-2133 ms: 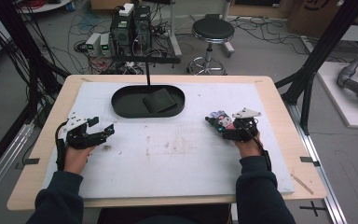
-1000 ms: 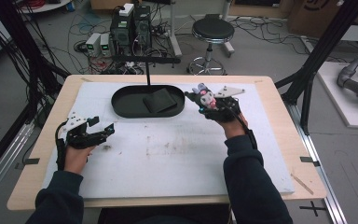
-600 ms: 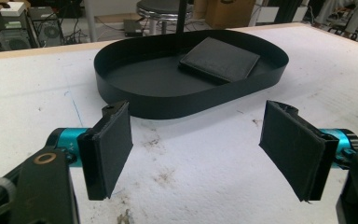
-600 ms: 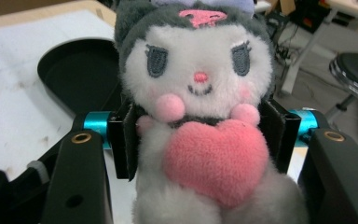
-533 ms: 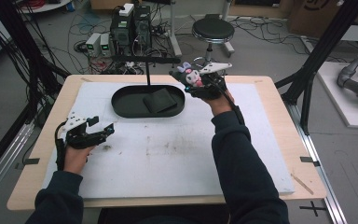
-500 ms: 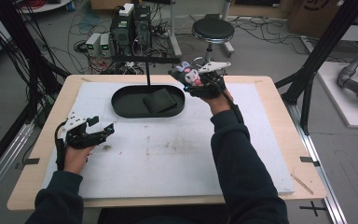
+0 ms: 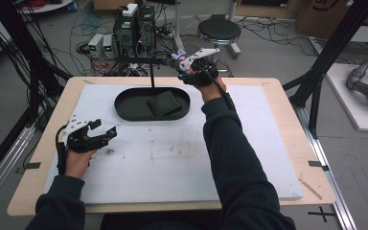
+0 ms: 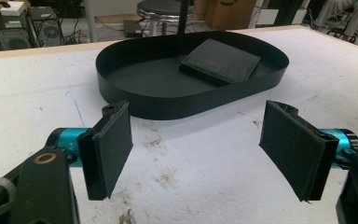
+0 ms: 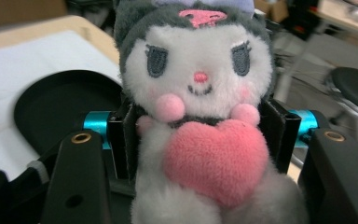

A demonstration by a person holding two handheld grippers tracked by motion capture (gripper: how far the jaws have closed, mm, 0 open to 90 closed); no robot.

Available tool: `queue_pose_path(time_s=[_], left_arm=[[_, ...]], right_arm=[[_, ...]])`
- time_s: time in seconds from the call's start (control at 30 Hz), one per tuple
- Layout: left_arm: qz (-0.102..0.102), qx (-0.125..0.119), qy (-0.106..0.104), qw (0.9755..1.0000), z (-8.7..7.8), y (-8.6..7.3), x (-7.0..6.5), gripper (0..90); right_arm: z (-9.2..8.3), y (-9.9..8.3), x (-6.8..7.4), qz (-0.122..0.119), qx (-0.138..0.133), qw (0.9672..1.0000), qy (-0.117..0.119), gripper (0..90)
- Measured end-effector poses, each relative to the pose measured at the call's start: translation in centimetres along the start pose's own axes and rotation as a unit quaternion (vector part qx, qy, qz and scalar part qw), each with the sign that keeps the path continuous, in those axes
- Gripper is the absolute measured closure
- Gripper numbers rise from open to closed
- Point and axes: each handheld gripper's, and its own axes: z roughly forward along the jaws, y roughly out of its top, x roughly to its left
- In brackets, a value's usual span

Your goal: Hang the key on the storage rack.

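Observation:
A small plush toy (image 9: 200,116) with a white face, dark hood and pink heart is pinched between the jaws of my right gripper (image 9: 200,135). In the high view that gripper (image 7: 191,64) hangs raised over the table's far edge, right of the black oval tray (image 7: 124,108), with the plush toy (image 7: 181,59) at its tip. A black wallet (image 7: 164,103) lies inside the tray. My left gripper (image 7: 100,135) rests low at the near left of the white mat, open, nothing between its pads (image 8: 112,144). Ahead of it stand the tray (image 8: 135,100) and the wallet (image 8: 221,60).
A thin black stand (image 7: 152,72) rises from the tray's far side. The white mat (image 7: 172,158) covers most of the wooden table. Behind the table are computer cases (image 7: 134,24), cables and a round stool (image 7: 219,31). Black frame posts (image 7: 326,72) stand at both sides.
My right gripper has carried the plush toy from the right side of the mat leftward, farther away and upward, to beside the tray's far right end. The left gripper has stayed put.

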Motion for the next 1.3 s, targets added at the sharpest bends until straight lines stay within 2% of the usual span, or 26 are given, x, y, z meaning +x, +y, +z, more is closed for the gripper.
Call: queue_pose_path(time_s=[0.13, 0.17, 0.2, 0.33, 0.43, 0.47, 0.53, 0.6, 0.63, 0.67, 0.77, 0.9, 0.97, 1.0, 1.13, 1.17, 1.2, 1.23, 1.3], left_arm=[[-0.002, -0.001, 0.000, 1.0000, 0.0, 0.0, 0.1, 24.8], [-0.002, 0.000, 0.000, 1.0000, -0.1, 0.0, 0.1, 24.8], [-0.003, -0.001, 0.000, 1.0000, -0.1, 0.0, 0.1, 24.8], [-0.003, 0.001, 0.000, 1.0000, -0.1, 0.0, 0.1, 24.8], [-0.003, 0.001, 0.000, 1.0000, -0.1, 0.0, 0.1, 24.8], [-0.003, 0.002, 0.000, 1.0000, -0.1, 0.0, 0.1, 24.8], [-0.003, 0.002, 0.000, 1.0000, -0.1, 0.0, 0.1, 24.8], [-0.002, 0.003, 0.000, 1.0000, 0.0, 0.0, 0.1, 24.8], [-0.003, 0.002, 0.000, 1.0000, 0.0, 0.0, 0.1, 24.8], [-0.002, 0.002, 0.000, 1.0000, 0.0, 0.0, 0.1, 24.8], [-0.002, 0.002, 0.000, 1.0000, -0.1, 0.0, 0.1, 24.8], [-0.003, 0.003, -0.001, 1.0000, -0.1, 0.0, 0.1, 24.8], [-0.004, 0.003, -0.001, 1.0000, -0.1, 0.0, 0.1, 24.8], [-0.003, 0.003, -0.001, 1.0000, -0.1, 0.0, 0.2, 24.8], [-0.002, 0.004, -0.003, 1.0000, -0.1, -0.1, 0.2, 24.8], [-0.002, 0.005, -0.003, 1.0000, 0.0, -0.1, 0.2, 24.8], [-0.004, 0.004, -0.003, 1.0000, 0.0, -0.1, 0.2, 24.8], [-0.003, 0.004, -0.003, 1.0000, 0.0, -0.1, 0.2, 24.8], [-0.003, 0.004, -0.003, 1.0000, 0.0, -0.1, 0.1, 24.8]], right_arm=[[0.3, -0.1, -0.5, 0.007, 0.007, 0.9996, -0.026, 41.6], [0.3, -0.1, -0.5, 0.007, 0.007, 0.9996, -0.026, 41.6], [0.4, -0.3, -0.9, 0.005, 0.025, 0.9989, -0.039, 41.6], [0.6, -1.1, -1.3, 0.009, 0.045, 0.9978, -0.048, 41.6], [1.1, -2.2, -1.7, 0.018, 0.077, 0.9954, -0.055, 41.6], [1.4, -2.9, -1.9, 0.025, 0.094, 0.9942, -0.048, 41.6], [1.7, -3.3, -1.9, 0.027, 0.103, 0.9935, -0.039, 41.6], [2.2, -3.9, -1.5, 0.018, 0.113, 0.9929, -0.032, 41.9], [2.9, -4.2, -0.7, 0.006, 0.127, 0.9914, -0.030, 42.1], [2.9, -4.2, -0.7, 0.006, 0.127, 0.9914, -0.030, 42.1], [4.6, -4.6, 0.7, -0.001, 0.133, 0.9910, -0.016, 42.6], [5.7, -4.8, 1.5, -0.001, 0.133, 0.9911, -0.013, 43.0], [6.1, -5.0, 1.6, 0.008, 0.128, 0.9917, -0.012, 43.0], [6.5, -5.4, 1.5, 0.022, 0.124, 0.9920, -0.002, 42.7], [6.7, -5.6, 1.3, 0.034, 0.122, 0.9920, -0.001, 39.3], [6.7, -5.7, 1.2, 0.033, 0.122, 0.9919, 0.002, 37.1], [6.8, -5.8, 1.3, 0.017, 0.134, 0.9909, -0.002, 29.3], [6.7, -5.8, 1.4, 0.005, 0.138, 0.9904, -0.004, 26.3], [6.4, -6.0, 1.3, 0.000, 0.136, 0.9907, -0.002, 25.3]])
